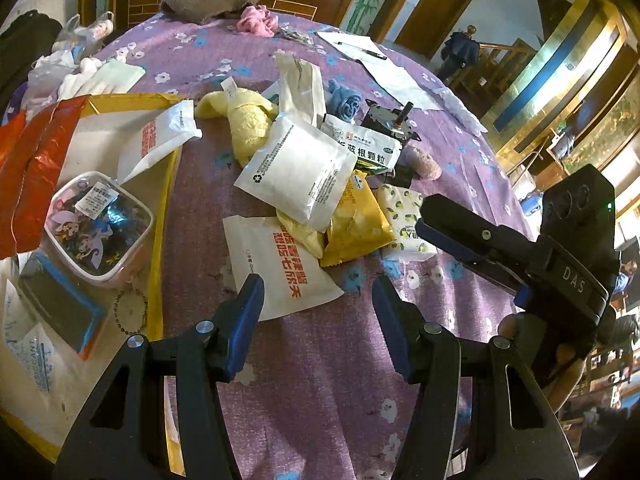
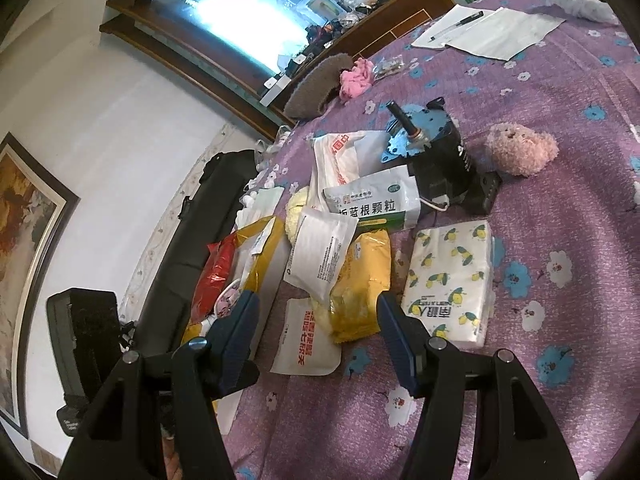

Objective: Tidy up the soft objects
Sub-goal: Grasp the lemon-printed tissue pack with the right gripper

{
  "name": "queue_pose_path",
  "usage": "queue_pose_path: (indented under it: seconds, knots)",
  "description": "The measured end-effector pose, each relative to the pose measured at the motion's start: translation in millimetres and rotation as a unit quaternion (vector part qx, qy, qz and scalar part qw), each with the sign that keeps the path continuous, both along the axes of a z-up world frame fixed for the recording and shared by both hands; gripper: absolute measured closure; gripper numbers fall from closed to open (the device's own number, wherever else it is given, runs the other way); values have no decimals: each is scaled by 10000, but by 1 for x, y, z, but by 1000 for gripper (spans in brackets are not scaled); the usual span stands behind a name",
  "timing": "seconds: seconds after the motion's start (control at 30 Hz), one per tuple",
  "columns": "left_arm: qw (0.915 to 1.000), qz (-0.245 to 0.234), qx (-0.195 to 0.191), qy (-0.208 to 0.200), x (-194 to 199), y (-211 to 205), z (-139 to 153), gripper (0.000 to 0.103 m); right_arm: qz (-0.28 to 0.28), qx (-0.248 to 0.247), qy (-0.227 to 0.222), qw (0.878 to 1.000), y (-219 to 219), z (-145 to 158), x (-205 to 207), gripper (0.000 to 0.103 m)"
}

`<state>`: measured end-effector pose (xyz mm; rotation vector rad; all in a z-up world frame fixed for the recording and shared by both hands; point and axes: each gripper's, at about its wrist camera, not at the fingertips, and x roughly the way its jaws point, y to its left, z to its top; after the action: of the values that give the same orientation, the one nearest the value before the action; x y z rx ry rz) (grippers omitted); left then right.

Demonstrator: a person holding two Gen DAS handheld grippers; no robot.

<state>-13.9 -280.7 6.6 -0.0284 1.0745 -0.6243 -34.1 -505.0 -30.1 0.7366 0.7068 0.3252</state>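
I see a round table under a purple flowered cloth (image 1: 320, 360), and nearly everything sits on it in one loose heap near the middle. At the far edge lies a brown towel (image 1: 212, 0) with a pink fluffy cloth (image 1: 256, 20) just beside it. Along the left edge a yellow-rimmed box lid (image 1: 160, 208) holds a clear plastic tub of cartoon stickers (image 1: 96, 224).

In the heap, a yellow towel (image 1: 248, 120) lies partly under a white paper pouch (image 1: 300, 172), and a rolled blue cloth (image 1: 348, 102) sits behind it. A white packet with red lettering (image 1: 280, 268) lies nearest my left gripper (image 1: 318, 312), whose jaws stand wide apart over bare cloth, holding nothing. A yellow snack bag (image 2: 360, 280) rests beside a tissue pack printed with lemons (image 2: 448, 284); the two are close, though I cannot tell if they touch. Behind them a green-and-white medicine bag (image 2: 372, 204) leans against a black motor with a metal shaft (image 2: 436, 152). A small pink plush (image 2: 520, 148) lies just to the right of the motor.

My right gripper (image 2: 318, 320) also hangs with its jaws spread, empty, its blue fingers (image 2: 236, 332) flanking the yellow snack bag from above. In the left wrist view, that right gripper (image 1: 452, 224) hovers near the tissue pack (image 1: 404, 220).
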Motion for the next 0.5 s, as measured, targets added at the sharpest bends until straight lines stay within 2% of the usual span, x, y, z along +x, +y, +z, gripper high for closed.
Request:
queue_pose_path:
  seconds: [0.13, 0.3, 0.37, 0.5]
  knots:
    - [10000, 1, -12, 51, 3, 0, -3, 46, -136, -36, 95, 9999, -10, -1, -1, 42]
    - [9999, -29, 43, 122, 6, -4, -9, 46, -625, -105, 403, 9972, -29, -4, 1, 42]
    - [9999, -27, 99, 131, 6, -5, -12, 46, -835, -344, 655, 9938, -33, -7, 5, 42]
    - [9998, -22, 169, 99, 10, -9, -14, 46, -783, -931, 795, 9894, -24, -11, 19, 42]
